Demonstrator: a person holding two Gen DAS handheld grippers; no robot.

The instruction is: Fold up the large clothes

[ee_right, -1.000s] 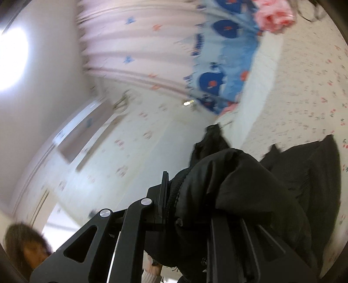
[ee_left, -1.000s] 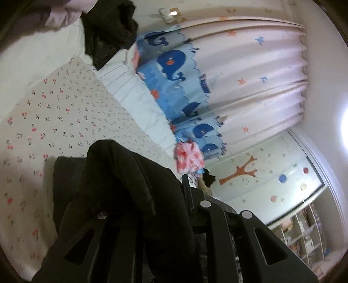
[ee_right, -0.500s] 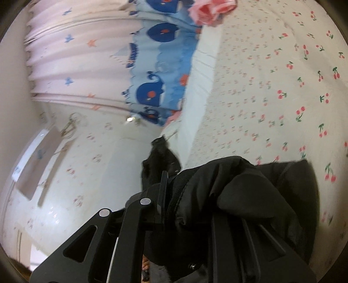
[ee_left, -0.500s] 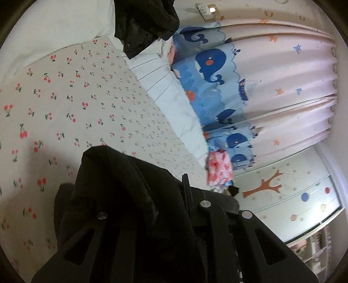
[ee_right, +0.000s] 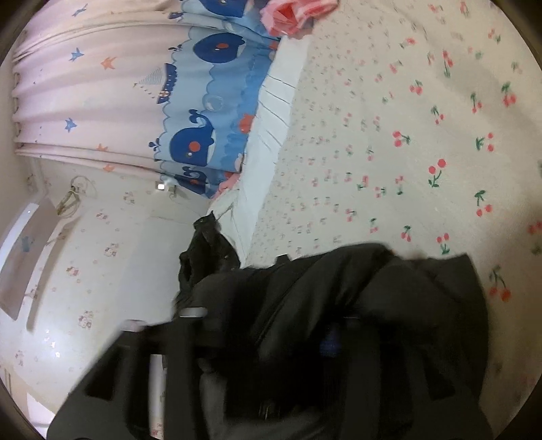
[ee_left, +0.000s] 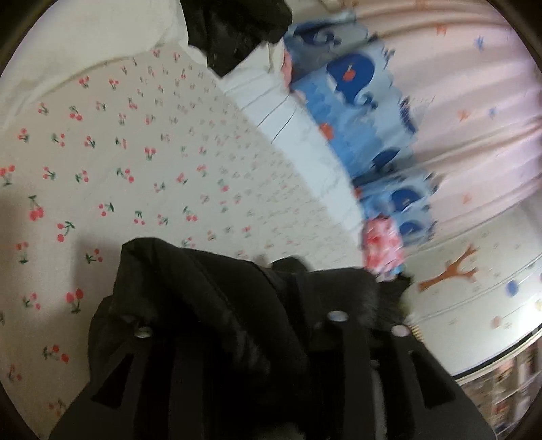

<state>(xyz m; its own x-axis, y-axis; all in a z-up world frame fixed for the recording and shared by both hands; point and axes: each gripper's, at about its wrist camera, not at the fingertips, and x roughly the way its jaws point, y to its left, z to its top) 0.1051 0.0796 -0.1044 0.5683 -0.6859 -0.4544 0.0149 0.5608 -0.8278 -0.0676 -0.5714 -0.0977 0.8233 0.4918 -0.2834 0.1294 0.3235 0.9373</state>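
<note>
While the black jacket bunches over the cherry-print bedsheet, the left gripper clamps its fabric, and the right gripper pinches another fold of it, near the whale curtain.

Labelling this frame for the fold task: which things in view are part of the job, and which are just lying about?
In the job:
- black padded garment, bunched over both grippers
- left gripper, shut on it
- right gripper, shut on it
- cherry-print bed sheet, the folding surface

Lying about:
- second dark garment at the bed's far end
- pink floral bundle
- whale-print curtain
</note>
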